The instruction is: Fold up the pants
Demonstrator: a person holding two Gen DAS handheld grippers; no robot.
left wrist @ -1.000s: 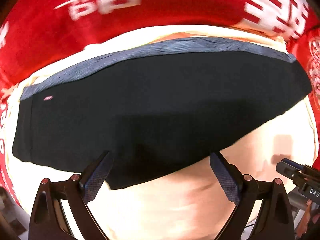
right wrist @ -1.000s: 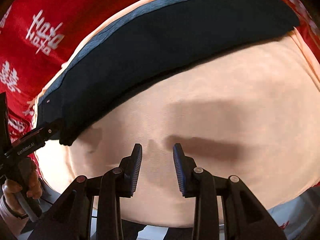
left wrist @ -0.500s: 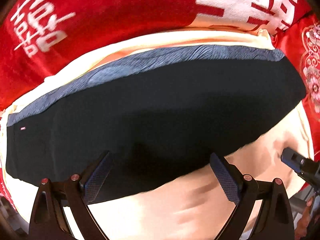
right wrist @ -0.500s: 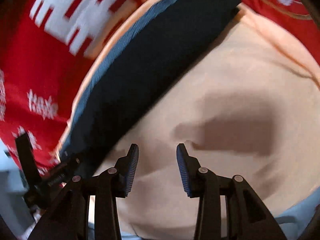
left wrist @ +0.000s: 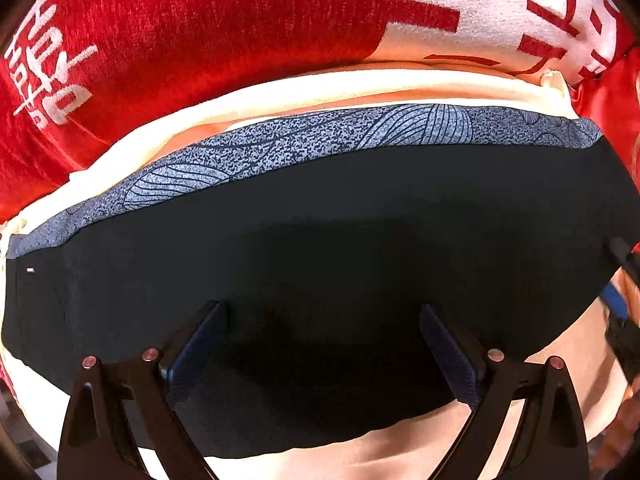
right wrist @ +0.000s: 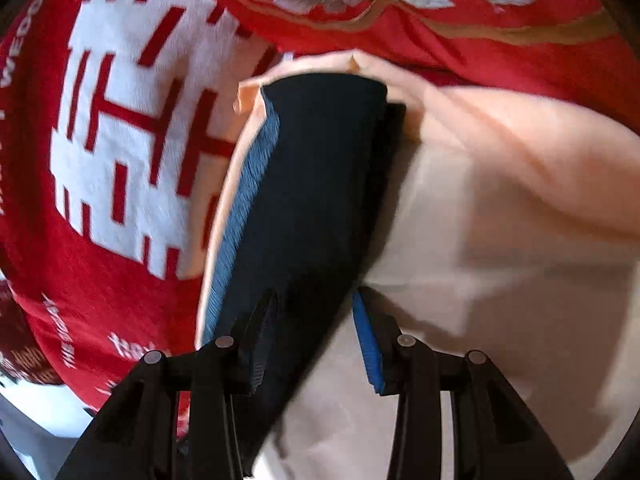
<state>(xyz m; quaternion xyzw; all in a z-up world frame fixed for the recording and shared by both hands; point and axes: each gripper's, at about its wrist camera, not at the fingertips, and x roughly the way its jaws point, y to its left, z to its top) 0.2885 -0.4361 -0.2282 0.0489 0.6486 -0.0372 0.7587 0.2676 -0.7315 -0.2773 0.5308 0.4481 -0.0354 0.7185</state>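
Red bedding (left wrist: pixel 208 40) with large white characters is filling the background, and a peach cloth (right wrist: pixel 500 240) is lying spread over it. On that cloth the pants (left wrist: pixel 340 240) are lying as a long dark folded band, with a blue-grey patterned strip (left wrist: pixel 320 140) running along the far edge. Looking down on the dark fabric, the left tongs (left wrist: pixel 324 350) are standing wide open and gripping nothing. The right tongs (right wrist: pixel 316 340) are pointing along the band's length from one end, jaws partly apart and holding nothing; one finger is showing over the pants (right wrist: pixel 312 200), the other over the peach cloth just beside the near edge.
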